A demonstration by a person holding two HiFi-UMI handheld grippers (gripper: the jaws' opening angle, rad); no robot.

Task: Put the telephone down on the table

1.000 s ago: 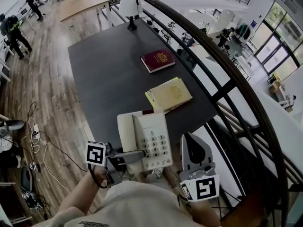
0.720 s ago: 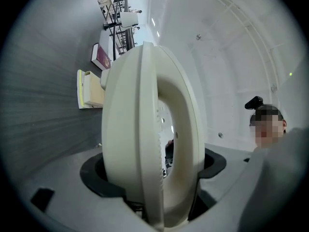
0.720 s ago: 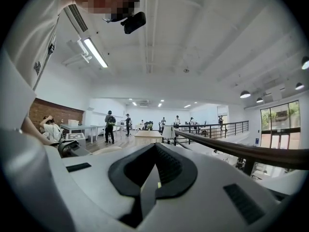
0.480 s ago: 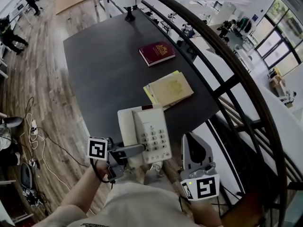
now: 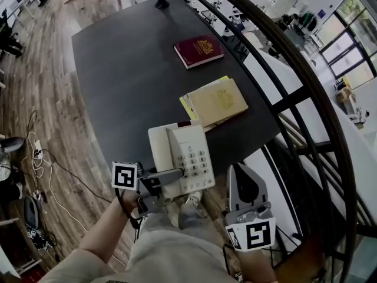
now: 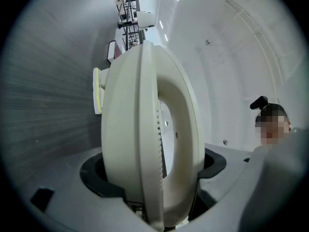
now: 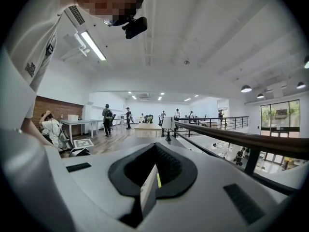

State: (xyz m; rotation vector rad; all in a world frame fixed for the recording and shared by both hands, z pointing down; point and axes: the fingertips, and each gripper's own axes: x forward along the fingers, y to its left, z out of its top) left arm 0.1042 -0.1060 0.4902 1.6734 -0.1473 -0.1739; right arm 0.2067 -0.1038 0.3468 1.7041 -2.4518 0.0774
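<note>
A cream push-button telephone (image 5: 179, 161) is at the near edge of the dark table (image 5: 123, 81), its near end over the edge. My left gripper (image 5: 174, 174) is shut on its near side, coming in from the left. In the left gripper view the telephone (image 6: 149, 129) fills the frame edge-on between the jaws. Whether it rests on the tabletop I cannot tell. My right gripper (image 5: 240, 171) hangs off the table to the right of the telephone. It is shut and holds nothing, and its pads (image 7: 153, 178) meet.
A tan book over yellow sheets (image 5: 215, 102) lies just beyond the telephone, and a red book (image 5: 199, 50) farther back. A lamp base (image 5: 161, 3) stands at the far end. A dark railing (image 5: 294, 99) runs along the right. Cables (image 5: 35, 158) lie on the wooden floor at left.
The head camera has shifted, so the table sits higher and more to the left in view. The telephone stays in my left gripper at the near edge. The right gripper has barely moved.
</note>
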